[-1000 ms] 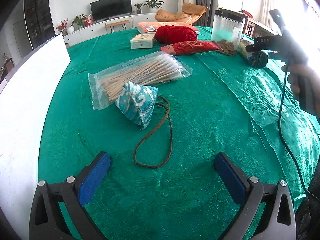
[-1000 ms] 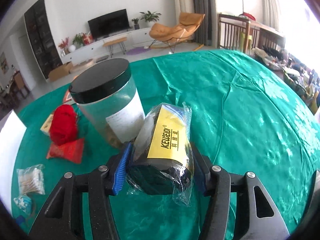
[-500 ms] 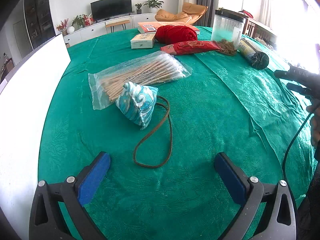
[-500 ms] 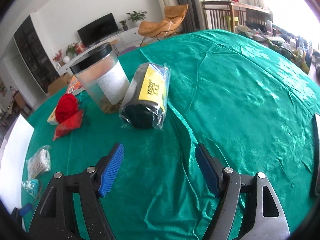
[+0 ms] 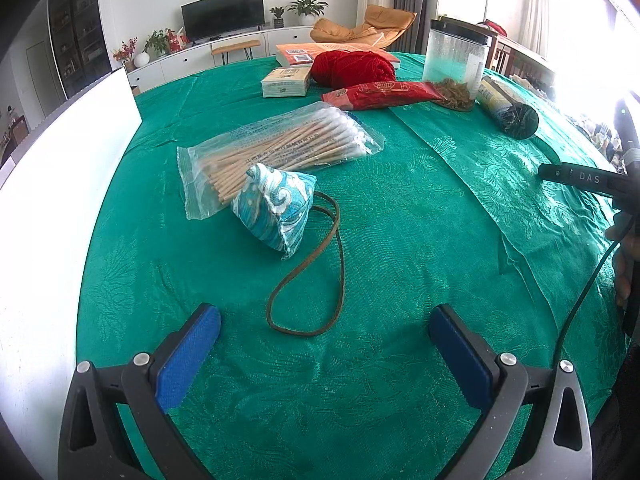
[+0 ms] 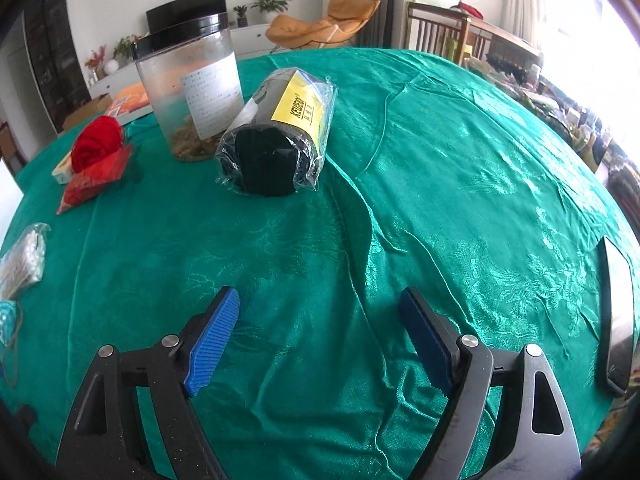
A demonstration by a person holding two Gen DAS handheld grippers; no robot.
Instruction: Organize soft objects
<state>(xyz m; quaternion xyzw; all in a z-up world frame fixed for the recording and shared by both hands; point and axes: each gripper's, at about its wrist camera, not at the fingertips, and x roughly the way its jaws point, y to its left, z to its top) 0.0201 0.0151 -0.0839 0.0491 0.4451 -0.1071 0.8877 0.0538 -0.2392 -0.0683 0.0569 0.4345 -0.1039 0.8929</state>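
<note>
Right gripper point(image 6: 318, 334) jaws just widened, empty | left gripper point(image 5: 324, 344) wide, empty | risk: plastic-wrapped black roll with yellow label point(image 6: 276, 142) rolls off green tablecloth point(image 6: 460, 160)

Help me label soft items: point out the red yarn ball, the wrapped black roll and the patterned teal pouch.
red yarn ball point(image 5: 352, 67), left wrist view, middle of the wound yarn.
wrapped black roll point(image 6: 264, 164), right wrist view, its dark round end face.
patterned teal pouch point(image 5: 276, 208), left wrist view, centre of its front fabric.

On the tablecloth point(image 6: 440, 184), the wrapped roll point(image 6: 276, 136) lies just right of the jar point(image 6: 192, 92); yarn ball point(image 6: 98, 148) and flat packet point(image 6: 94, 180) left of jar; swab bag point(image 6: 22, 258) farther left, nearer camera.
</note>
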